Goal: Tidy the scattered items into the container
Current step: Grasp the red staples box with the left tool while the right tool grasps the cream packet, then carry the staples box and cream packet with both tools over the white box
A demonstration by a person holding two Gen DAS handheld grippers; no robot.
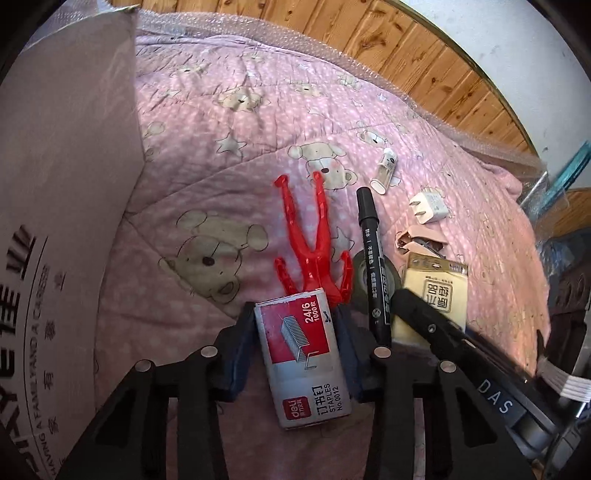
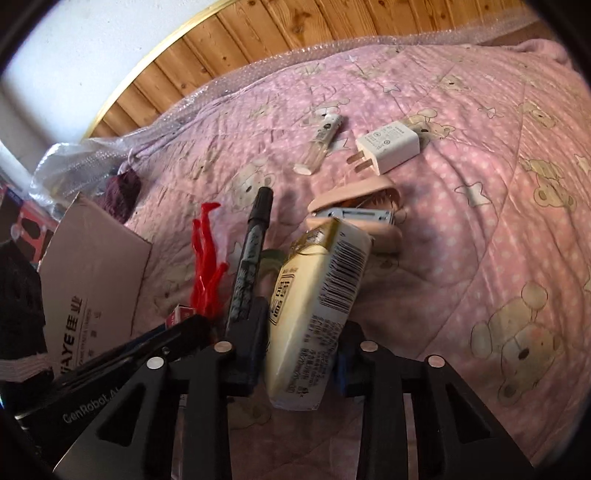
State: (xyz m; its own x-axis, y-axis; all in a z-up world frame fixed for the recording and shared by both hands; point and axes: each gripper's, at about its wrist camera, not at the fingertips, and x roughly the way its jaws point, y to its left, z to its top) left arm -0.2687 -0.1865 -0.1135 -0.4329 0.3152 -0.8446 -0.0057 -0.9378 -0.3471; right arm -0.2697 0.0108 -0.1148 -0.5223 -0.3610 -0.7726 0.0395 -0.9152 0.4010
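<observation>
Pink bedding printed with teddy bears (image 1: 221,155) covers a bed backed by a wooden headboard (image 1: 332,33). At the bed's left side stands a large cardboard box (image 1: 62,192), one flap raised. Both pairs of tongs are low over the quilt, side by side, pointing toward the headboard. The left gripper (image 1: 297,332) is closed on a small box of staples (image 1: 304,362), its pads pressing the two long sides. The right gripper (image 2: 301,334) is clamped on a cream packet (image 2: 314,314) with a barcode, held tilted and lifted at its far end. Loose items lie on the quilt ahead of them: a red plastic figure (image 1: 317,236) just beyond the staples; a black marker (image 1: 373,266) beside it, lying across a dark roll of tape (image 1: 360,275); a pale pink stapler (image 2: 354,210) just beyond the packet; farther out, a white plug adapter (image 2: 389,146) and a small clear and white tube (image 2: 321,142), near each other.
</observation>
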